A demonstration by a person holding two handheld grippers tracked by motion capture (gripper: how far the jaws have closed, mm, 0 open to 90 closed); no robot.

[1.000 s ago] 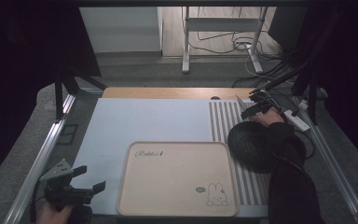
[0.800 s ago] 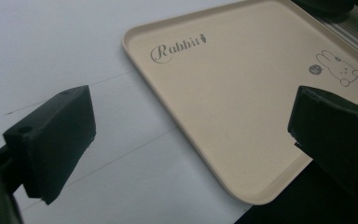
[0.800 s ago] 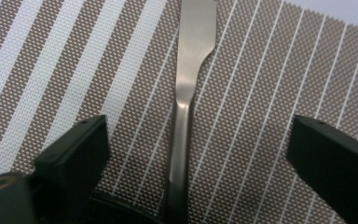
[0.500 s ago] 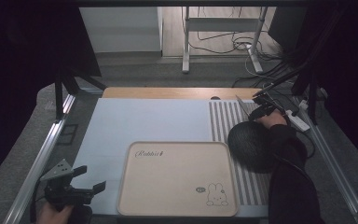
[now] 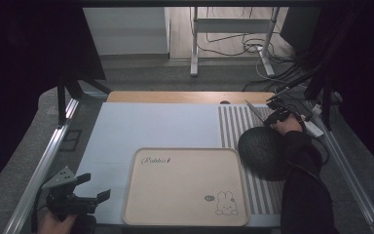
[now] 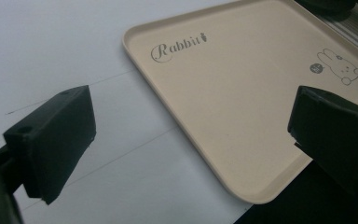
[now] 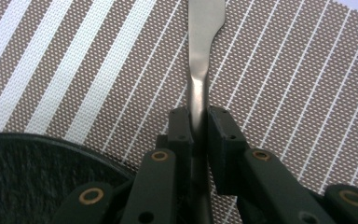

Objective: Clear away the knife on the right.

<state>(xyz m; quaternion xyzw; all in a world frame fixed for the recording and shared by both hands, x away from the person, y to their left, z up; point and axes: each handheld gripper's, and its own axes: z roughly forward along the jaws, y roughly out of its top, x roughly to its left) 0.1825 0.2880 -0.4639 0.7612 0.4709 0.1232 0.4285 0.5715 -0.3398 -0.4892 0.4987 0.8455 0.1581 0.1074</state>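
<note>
my right claw (image 7: 199, 128) has just been closing, and its two black jaws now pinch the thin metal handle of a knife (image 7: 201, 56) between them. the blade end sticks out ahead of the jaws, lying low over the striped brown and white placemat (image 7: 74, 60). from the high view the right claw (image 5: 278, 117) sits at the far right of the table, over the far end of the placemat (image 5: 231, 126), with the knife (image 5: 254, 111) pointing away and to the left. just beside it, on the near side, is the dark round plate (image 5: 263, 152), whose rough black rim also shows at the lower left of the right gripper view (image 7: 32, 172); i cannot tell whether the knife touches it.

my left claw (image 6: 191, 140) is wide open with nothing in it, hanging above the near left corner of the beige tray (image 6: 242, 93) with the rabbit drawing. from above, the left claw (image 5: 92, 187) hovers just left of the tray (image 5: 141, 195), well apart from the knife, over the pale blue table top (image 5: 141, 126).
</note>
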